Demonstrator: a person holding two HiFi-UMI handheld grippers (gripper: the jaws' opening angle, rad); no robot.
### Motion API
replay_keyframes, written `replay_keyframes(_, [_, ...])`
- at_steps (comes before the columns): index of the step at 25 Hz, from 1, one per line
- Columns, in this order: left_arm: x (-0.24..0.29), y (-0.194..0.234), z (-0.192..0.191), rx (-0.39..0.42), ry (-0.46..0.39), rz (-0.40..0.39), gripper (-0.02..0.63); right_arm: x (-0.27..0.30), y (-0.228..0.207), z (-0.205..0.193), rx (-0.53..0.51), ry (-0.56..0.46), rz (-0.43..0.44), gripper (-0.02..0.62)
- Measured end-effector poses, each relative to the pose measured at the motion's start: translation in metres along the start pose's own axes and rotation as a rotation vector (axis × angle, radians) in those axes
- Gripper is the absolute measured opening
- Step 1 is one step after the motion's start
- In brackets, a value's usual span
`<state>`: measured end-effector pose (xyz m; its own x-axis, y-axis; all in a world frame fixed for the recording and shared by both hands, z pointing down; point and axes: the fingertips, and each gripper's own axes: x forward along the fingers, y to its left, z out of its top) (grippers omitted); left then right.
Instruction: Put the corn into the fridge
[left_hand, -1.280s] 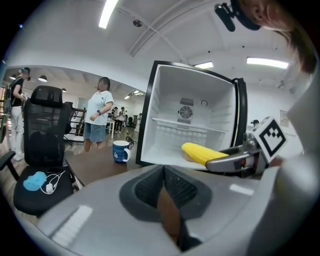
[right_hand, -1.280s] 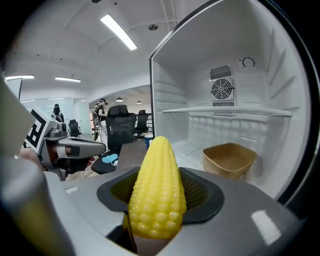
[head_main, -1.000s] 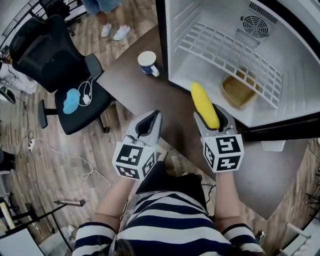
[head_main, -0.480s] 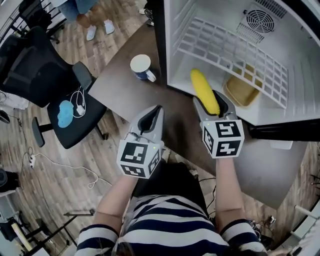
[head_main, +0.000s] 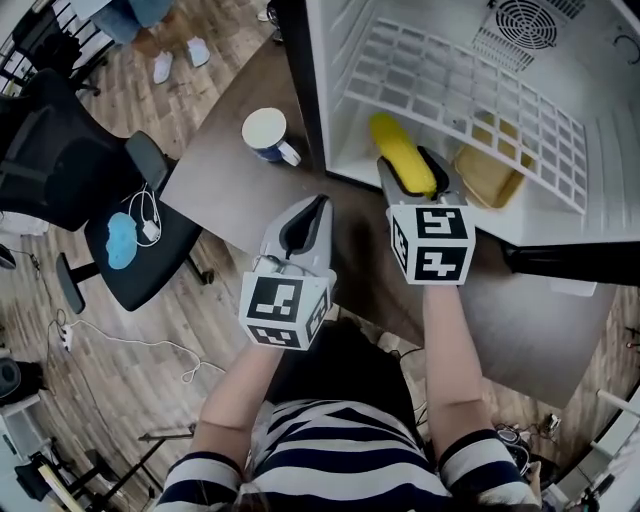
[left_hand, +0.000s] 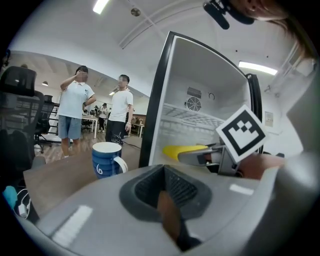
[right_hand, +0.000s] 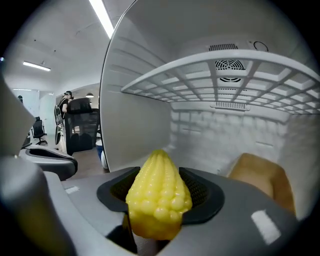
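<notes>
A yellow corn cob (head_main: 400, 153) (right_hand: 158, 200) sticks out forward from my right gripper (head_main: 418, 176) (right_hand: 160, 210), which is shut on it. Its tip reaches past the front edge of the open white fridge (head_main: 330, 110), under the wire shelf (head_main: 470, 95) (right_hand: 225, 75). In the left gripper view the corn (left_hand: 184, 150) shows at the fridge's mouth. My left gripper (head_main: 302, 225) (left_hand: 167, 200) hangs over the brown table (head_main: 220, 170), left of the fridge, shut with nothing in it.
A tan container (head_main: 490, 172) (right_hand: 260, 175) sits on the fridge floor to the right of the corn. A blue mug (head_main: 267, 135) (left_hand: 106, 160) stands on the table by the fridge's left wall. A black office chair (head_main: 70, 170) stands at left, and people (left_hand: 75, 110) stand beyond.
My right gripper has carried the corn forward, from in front of the fridge to its opening. The left gripper has stayed shut beside it.
</notes>
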<state>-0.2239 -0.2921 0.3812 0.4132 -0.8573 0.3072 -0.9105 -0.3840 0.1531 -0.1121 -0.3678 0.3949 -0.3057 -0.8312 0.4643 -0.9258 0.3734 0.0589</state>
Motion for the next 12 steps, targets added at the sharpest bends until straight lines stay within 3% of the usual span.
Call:
replay_keyframes(7, [0.011,0.007,-0.006,-0.013,0.000,0.011,0.000,0.016,-0.007,-0.002,-0.029,0.013,-0.052,0.250])
replay_keyframes(12, [0.013,0.009,-0.011,-0.005,0.001,0.020,0.000,0.020,-0.006,-0.003,-0.125,0.059,-0.073,0.250])
